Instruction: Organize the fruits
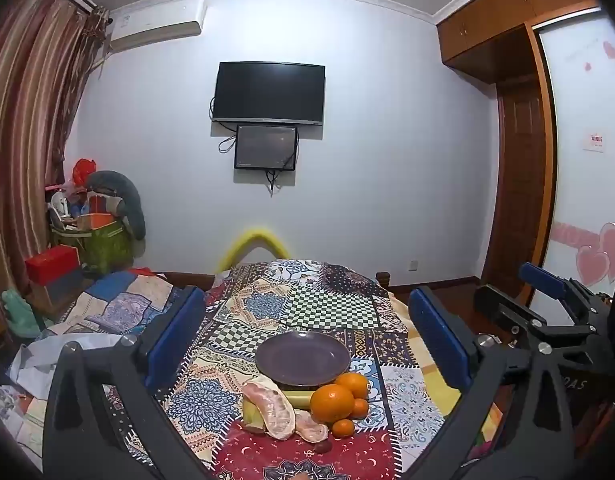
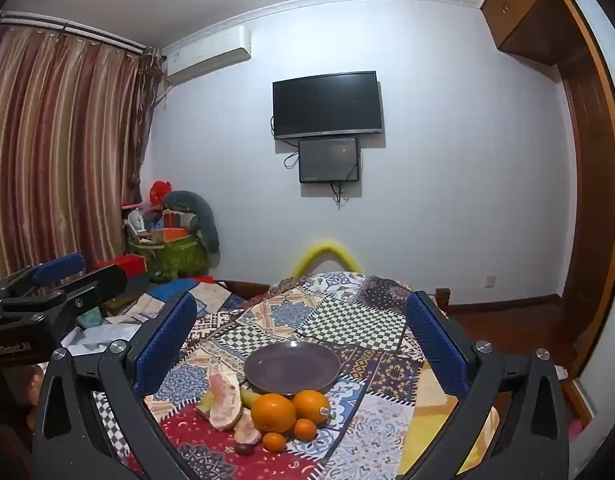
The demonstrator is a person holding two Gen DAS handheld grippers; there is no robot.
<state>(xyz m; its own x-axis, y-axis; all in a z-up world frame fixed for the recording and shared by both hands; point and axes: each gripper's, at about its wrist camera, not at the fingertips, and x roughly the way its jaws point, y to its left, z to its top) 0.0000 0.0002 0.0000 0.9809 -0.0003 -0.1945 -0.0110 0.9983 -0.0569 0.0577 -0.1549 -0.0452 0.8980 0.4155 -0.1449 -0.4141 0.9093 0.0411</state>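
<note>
An empty purple plate [image 1: 302, 358] [image 2: 292, 368] sits on a patchwork-covered table [image 1: 331, 304]. Just in front of it lies a fruit pile: two large oranges [image 1: 331, 403] [image 2: 274, 412], two small mandarins [image 1: 343, 428] [image 2: 274, 441], peeled pomelo pieces [image 1: 269, 410] [image 2: 225, 402], a banana [image 1: 297, 399] [image 2: 249, 397] mostly hidden, and a small dark fruit [image 1: 322, 446] [image 2: 243, 449]. My left gripper [image 1: 307, 336] is open and empty, above the table short of the fruit. My right gripper [image 2: 301, 340] is open and empty alongside it; it also shows in the left wrist view [image 1: 547, 300].
The left gripper shows at the left of the right wrist view [image 2: 55, 280]. A yellow chair back [image 1: 256, 242] stands beyond the table's far end. A bed with patchwork bedding [image 1: 119, 300] and piled boxes [image 1: 51, 264] lie left. A wooden wardrobe [image 1: 523, 200] is at the right.
</note>
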